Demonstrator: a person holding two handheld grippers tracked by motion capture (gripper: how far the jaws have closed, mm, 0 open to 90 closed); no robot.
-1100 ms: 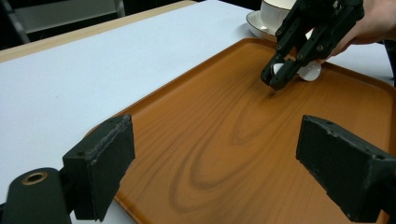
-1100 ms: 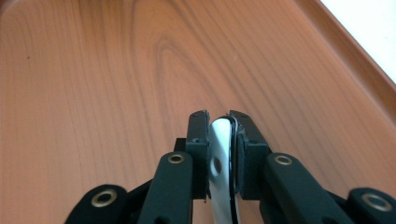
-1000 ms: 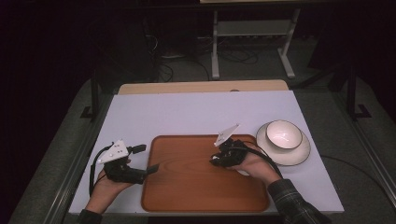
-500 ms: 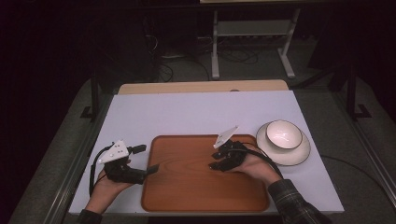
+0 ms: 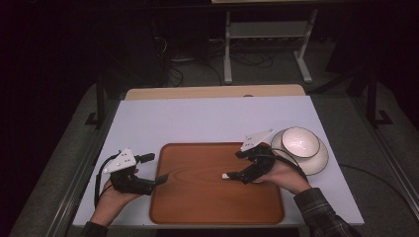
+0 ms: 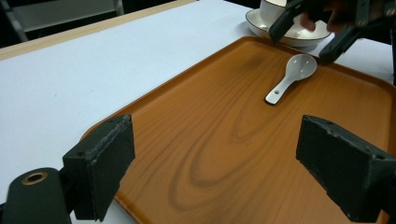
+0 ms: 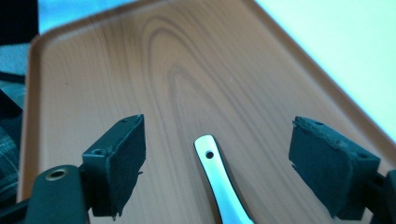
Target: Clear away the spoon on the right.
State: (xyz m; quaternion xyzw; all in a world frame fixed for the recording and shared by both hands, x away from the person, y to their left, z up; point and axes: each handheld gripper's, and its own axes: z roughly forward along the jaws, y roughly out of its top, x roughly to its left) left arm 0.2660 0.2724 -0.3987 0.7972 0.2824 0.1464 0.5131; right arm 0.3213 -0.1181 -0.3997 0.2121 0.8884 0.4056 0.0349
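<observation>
A white ceramic spoon [image 6: 292, 77] lies on the brown wooden tray [image 5: 197, 207], bowl end toward the white bowl [image 5: 299, 142] on its saucer. Over the spoon's handle [image 7: 219, 186] my right gripper [image 7: 217, 172] stands open, one jaw on each side and neither touching it. In the high view the handle tip [image 5: 225, 176] pokes out just left of the right gripper [image 5: 236, 165]. My left gripper [image 5: 157, 173] is at the tray's left edge, open with nothing between its jaws, and it faces across the tray toward the spoon. Its own view shows the left gripper [image 6: 215, 172] over the tray [image 6: 224, 140].
The tray sits at the near middle of a white table top [image 5: 212, 118]. The bowl and saucer [image 6: 280, 33] stand on the table just off the tray's right edge. A metal stand [image 5: 267, 39] and cables are on the dark floor beyond.
My right gripper has shifted a little to the right, toward the bowl, and the spoon's handle tip now shows left of its jaws. The left gripper has stayed put.
</observation>
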